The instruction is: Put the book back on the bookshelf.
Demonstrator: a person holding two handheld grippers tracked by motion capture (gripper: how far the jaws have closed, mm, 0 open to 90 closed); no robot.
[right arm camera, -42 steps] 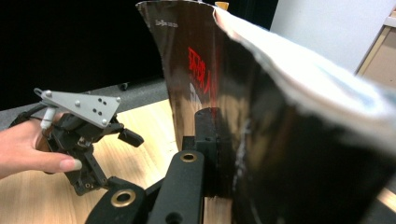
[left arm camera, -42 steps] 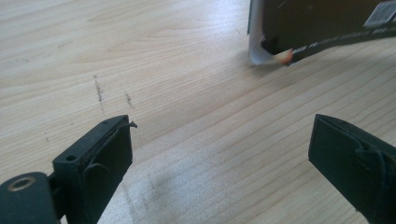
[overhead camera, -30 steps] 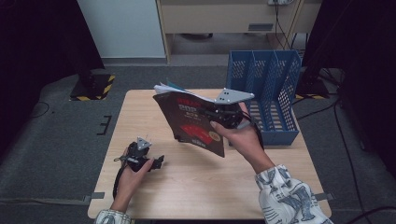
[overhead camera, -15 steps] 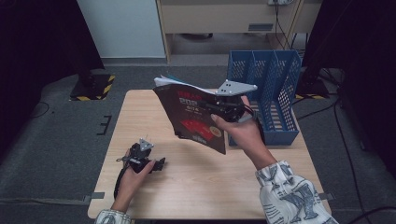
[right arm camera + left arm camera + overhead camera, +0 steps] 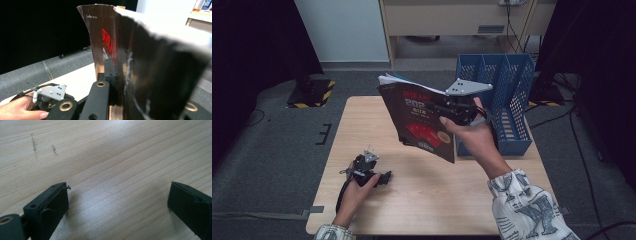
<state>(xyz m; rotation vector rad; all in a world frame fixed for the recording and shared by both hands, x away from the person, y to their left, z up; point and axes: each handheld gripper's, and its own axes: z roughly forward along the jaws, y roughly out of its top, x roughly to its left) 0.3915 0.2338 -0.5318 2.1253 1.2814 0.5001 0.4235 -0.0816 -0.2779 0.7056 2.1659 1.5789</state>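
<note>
Wooden table [image 5: 422, 200], right gripper [image 5: 451, 106] clamping book [image 5: 419, 120]

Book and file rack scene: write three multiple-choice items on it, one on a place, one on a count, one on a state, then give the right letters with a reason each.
1. Where is the black book?
A. flat on the table
B. held up above the table in the right claw
C. inside the rack

2. How many compartments does the blue file rack have?
A. one
B. three
C. six

3. How does the left claw stand?
A. open, with nothing between its jaws
B. shut on the book
C. shut on a pen

Key: 1 B, the high view shows the book raised in the right claw's grip beside the rack. 2 B, two dividers split the rack into three. 3 A, the left gripper view shows the jaws apart over bare wood.
</note>
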